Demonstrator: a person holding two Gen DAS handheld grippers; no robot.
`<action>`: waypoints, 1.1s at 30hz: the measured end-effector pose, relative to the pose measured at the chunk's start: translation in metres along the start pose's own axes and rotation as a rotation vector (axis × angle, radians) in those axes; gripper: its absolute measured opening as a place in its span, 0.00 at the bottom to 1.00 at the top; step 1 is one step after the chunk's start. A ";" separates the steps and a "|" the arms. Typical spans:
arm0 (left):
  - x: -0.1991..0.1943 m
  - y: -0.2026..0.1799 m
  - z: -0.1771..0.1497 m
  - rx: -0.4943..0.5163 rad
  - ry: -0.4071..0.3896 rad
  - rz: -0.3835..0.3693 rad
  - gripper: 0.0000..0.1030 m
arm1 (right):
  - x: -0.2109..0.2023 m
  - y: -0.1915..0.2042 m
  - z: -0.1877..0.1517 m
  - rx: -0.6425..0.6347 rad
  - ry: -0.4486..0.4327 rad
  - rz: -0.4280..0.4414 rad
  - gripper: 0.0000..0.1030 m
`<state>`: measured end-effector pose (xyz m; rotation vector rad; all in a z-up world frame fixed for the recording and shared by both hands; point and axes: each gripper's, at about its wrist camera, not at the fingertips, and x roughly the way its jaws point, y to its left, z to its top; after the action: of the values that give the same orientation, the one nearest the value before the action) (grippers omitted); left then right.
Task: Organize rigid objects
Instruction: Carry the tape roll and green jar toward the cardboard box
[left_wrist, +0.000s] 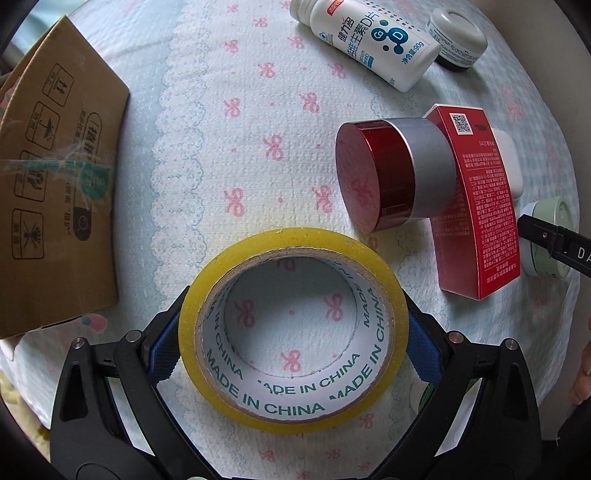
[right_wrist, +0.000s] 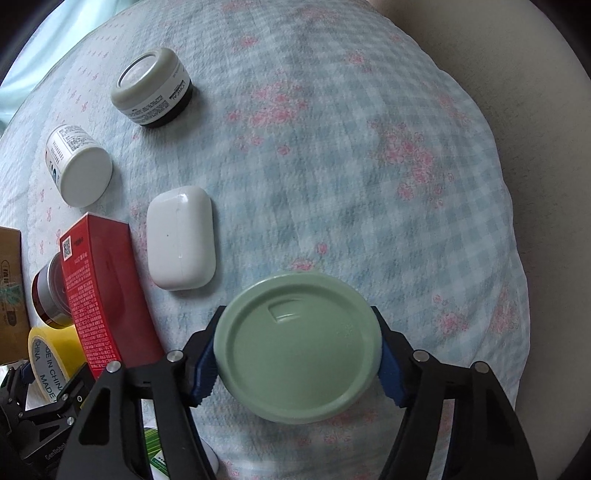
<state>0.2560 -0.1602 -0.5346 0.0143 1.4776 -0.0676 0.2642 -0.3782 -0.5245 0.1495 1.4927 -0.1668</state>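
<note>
Soft cloth (left_wrist: 258, 122) with pink bows under everything, like a bed cover. Brown cardboard box (left_wrist: 55, 192) at the cloth's left edge. Tall red box (left_wrist: 476, 206) lying flat toward the right edge, touching a red and silver jar (left_wrist: 395, 173) tipped on its side. Yellow tape roll (left_wrist: 293, 332) lying flat near the front edge, squeezed between the blue pads of the left gripper (left_wrist: 293, 345), pads touching both sides. Green round lid jar (right_wrist: 299, 347) near the front, past the red box, pinched by the right gripper (right_wrist: 295, 354), blue pads pressed on both sides. White pill bottle (left_wrist: 365, 40) on its side near the far edge. White rounded case (right_wrist: 181, 243) just beside the red box. Small grey jar (right_wrist: 153, 88) near the bottle, at the far edge.
</note>
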 end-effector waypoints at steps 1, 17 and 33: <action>-0.001 -0.002 0.000 -0.001 0.001 0.002 0.95 | 0.001 0.001 -0.002 0.000 -0.001 0.002 0.64; -0.085 -0.003 0.015 -0.008 -0.108 -0.024 0.95 | -0.050 0.007 -0.002 0.014 -0.073 0.024 0.64; -0.293 0.106 0.009 0.013 -0.365 -0.096 0.95 | -0.269 0.092 -0.019 -0.083 -0.326 0.094 0.64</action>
<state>0.2442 -0.0438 -0.2458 -0.0562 1.1121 -0.1496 0.2453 -0.2792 -0.2582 0.1188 1.1635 -0.0495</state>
